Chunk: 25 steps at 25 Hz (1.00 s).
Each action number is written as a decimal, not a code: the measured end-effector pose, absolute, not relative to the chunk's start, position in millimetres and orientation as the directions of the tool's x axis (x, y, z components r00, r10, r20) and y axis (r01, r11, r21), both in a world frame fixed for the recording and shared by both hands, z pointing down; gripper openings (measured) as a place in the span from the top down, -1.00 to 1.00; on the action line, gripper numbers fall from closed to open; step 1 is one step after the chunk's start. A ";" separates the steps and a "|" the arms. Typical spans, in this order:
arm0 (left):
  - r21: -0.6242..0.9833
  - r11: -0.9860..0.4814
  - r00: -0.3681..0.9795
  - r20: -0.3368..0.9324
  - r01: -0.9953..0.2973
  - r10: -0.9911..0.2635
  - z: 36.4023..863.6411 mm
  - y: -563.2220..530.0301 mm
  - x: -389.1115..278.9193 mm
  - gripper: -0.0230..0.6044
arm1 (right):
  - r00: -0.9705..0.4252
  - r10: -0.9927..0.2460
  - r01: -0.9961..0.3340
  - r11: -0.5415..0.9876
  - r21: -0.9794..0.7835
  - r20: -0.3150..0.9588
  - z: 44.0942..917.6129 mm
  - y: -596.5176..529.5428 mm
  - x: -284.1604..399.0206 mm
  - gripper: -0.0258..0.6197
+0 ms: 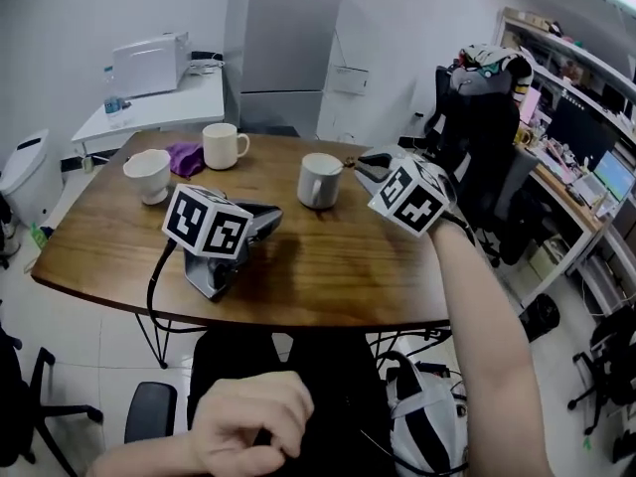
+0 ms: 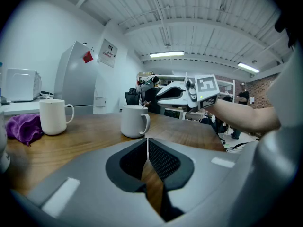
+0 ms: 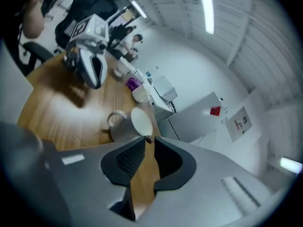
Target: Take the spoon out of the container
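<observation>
No spoon shows in any view. A white mug (image 1: 320,180) (image 2: 134,121) (image 3: 132,124) stands mid-table; what I see of its inside looks empty. My right gripper (image 1: 362,163) (image 3: 148,140) is held just right of the mug, rolled to one side and aimed at it. Its jaws are open a little. A small brown speck sits at the tips; I cannot tell what it is. My left gripper (image 1: 270,219) (image 2: 147,141) lies on the table, shut and holding nothing. No hand is on it. The person's left hand (image 1: 248,433) is below the table edge.
The wooden table (image 1: 328,266) also carries a second white mug (image 1: 224,145) (image 2: 54,116), a white cup (image 1: 149,175) and a purple cloth (image 1: 184,157) (image 2: 21,126) at the back left. Office chairs and desks stand to the right.
</observation>
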<state>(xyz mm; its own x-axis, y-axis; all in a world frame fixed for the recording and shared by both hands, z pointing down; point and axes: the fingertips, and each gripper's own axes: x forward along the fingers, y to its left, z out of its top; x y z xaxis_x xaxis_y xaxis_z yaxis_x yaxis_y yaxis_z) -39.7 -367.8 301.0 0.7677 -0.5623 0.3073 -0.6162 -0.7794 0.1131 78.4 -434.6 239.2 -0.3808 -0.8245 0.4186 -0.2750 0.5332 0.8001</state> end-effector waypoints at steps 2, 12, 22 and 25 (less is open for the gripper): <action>0.114 -0.779 0.768 0.307 -0.616 -0.562 302.0 -368.1 -39.4 0.89 | -0.308 -0.845 -0.151 0.497 0.854 0.437 247.8 -442.8 78.9 0.67; 0.114 -0.779 0.768 0.307 -0.616 -0.562 301.5 -368.5 -35.2 0.89 | -0.169 -0.898 0.151 0.385 0.911 0.407 265.3 -466.1 81.0 0.58; 0.117 -0.779 0.768 0.309 -0.616 -0.561 304.5 -369.6 -37.4 0.89 | -0.141 -0.940 0.315 0.256 0.914 0.311 267.9 -467.1 74.9 0.76; 0.116 -0.779 0.768 0.309 -0.616 -0.561 304.3 -368.9 -36.4 0.89 | -0.153 -0.943 0.311 0.237 0.920 0.295 261.2 -463.6 77.1 0.76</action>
